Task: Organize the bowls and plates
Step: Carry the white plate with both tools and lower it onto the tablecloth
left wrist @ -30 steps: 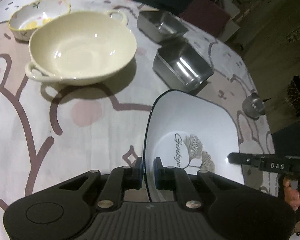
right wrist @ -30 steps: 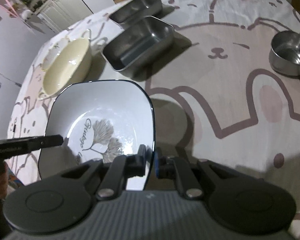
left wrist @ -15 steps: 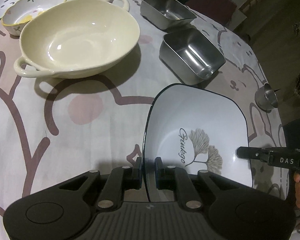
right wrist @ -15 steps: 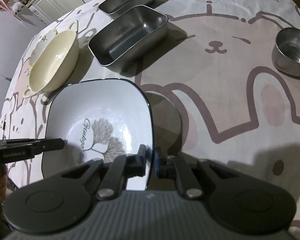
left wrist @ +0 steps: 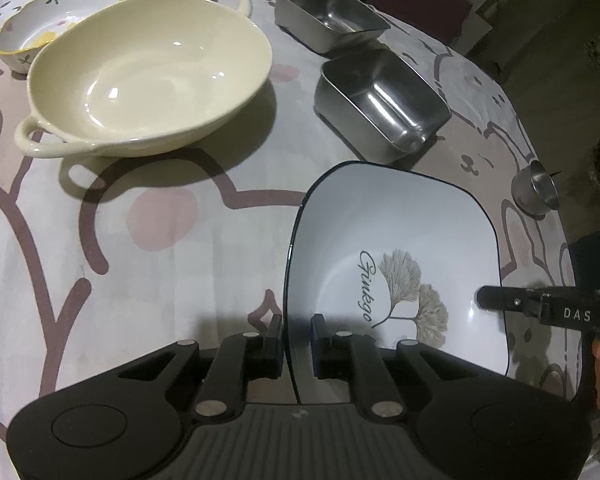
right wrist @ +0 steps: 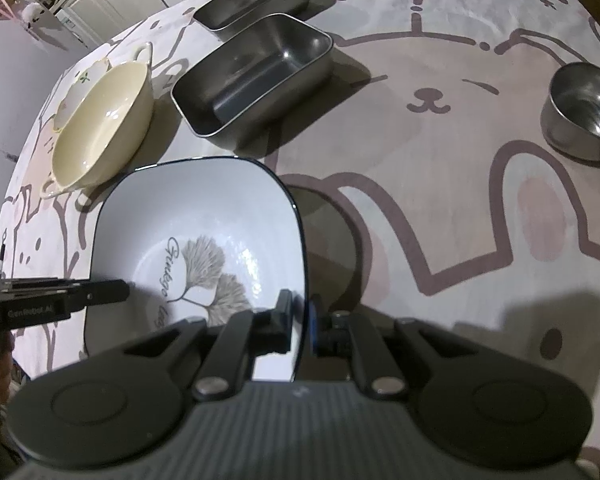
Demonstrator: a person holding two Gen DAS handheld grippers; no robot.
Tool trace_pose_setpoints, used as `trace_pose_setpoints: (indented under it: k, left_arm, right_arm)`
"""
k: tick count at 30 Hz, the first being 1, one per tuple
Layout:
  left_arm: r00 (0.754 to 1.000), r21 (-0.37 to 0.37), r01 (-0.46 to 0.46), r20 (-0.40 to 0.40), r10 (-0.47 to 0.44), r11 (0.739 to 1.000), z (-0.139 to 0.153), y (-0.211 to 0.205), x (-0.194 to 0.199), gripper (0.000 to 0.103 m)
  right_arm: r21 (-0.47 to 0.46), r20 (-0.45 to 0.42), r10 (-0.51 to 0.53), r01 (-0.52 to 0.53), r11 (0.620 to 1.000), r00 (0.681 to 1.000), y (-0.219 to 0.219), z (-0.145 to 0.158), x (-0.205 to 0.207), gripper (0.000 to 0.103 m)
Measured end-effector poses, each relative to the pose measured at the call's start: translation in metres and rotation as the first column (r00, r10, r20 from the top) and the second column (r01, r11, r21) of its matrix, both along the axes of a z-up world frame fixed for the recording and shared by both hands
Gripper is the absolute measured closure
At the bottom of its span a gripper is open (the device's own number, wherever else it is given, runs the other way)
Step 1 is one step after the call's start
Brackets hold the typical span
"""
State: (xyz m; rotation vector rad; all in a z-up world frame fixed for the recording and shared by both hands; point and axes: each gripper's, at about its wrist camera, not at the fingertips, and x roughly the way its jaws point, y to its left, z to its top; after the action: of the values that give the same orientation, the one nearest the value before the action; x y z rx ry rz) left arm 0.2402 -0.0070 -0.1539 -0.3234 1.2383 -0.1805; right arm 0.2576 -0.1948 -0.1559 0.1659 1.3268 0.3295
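the left wrist view shows the floral bowl plainly behind the cream two-handled bowl, while the right wrist view hides most of it; the right wrist view in turn shows the round steel bowl large and clear, and white cabinets beyond the surface

the square white plate has a thin dark rim, a ginkgo leaf print and script lettering, and sits low over the patterned cloth near the front edge, just in front of the nearer steel tray, with the farther steel tray behind it. the left gripper is nearly closed, pinching the plate's left rim; the right gripper is likewise clamped on the opposite rim

the plate's near edge is hidden behind each gripper body, and whether its underside touches the cloth is hard to make out
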Motion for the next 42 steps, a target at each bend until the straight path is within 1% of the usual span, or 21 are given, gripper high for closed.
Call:
trace_pose_setpoints:
  k: [16, 21, 31, 38, 42]
  left_arm:
    - [0.999, 0.004, 0.048, 0.018, -0.048, 0.999, -0.004, -0.017, 0.008, 0.089]
    - [0.998, 0.015, 0.066, 0.002, -0.066, 0.998, -0.007, -0.021, 0.009, 0.087]
    - [0.996, 0.028, 0.084, -0.002, -0.084, 0.996, -0.007, -0.024, 0.011, 0.086]
    - [0.996, 0.032, 0.091, 0.001, -0.091, 0.995, -0.007, -0.024, 0.011, 0.086]
    - [0.995, 0.039, 0.097, 0.004, -0.097, 0.995, -0.006, -0.025, 0.009, 0.086]
  right_arm:
    - [-0.04, 0.005, -0.052, 0.052, 0.998, 0.999, -0.008, 0.0, 0.002, 0.092]
    - [-0.057, 0.004, -0.065, 0.065, 0.996, 0.998, -0.011, -0.002, 0.003, 0.092]
    - [-0.076, 0.005, -0.056, 0.056, 0.996, 0.998, -0.003, -0.005, 0.002, 0.091]
    - [-0.063, 0.004, -0.058, 0.058, 0.996, 0.998, -0.009, -0.005, 0.002, 0.09]
    - [-0.072, 0.011, -0.05, 0.05, 0.996, 0.999, -0.008, -0.005, 0.001, 0.089]
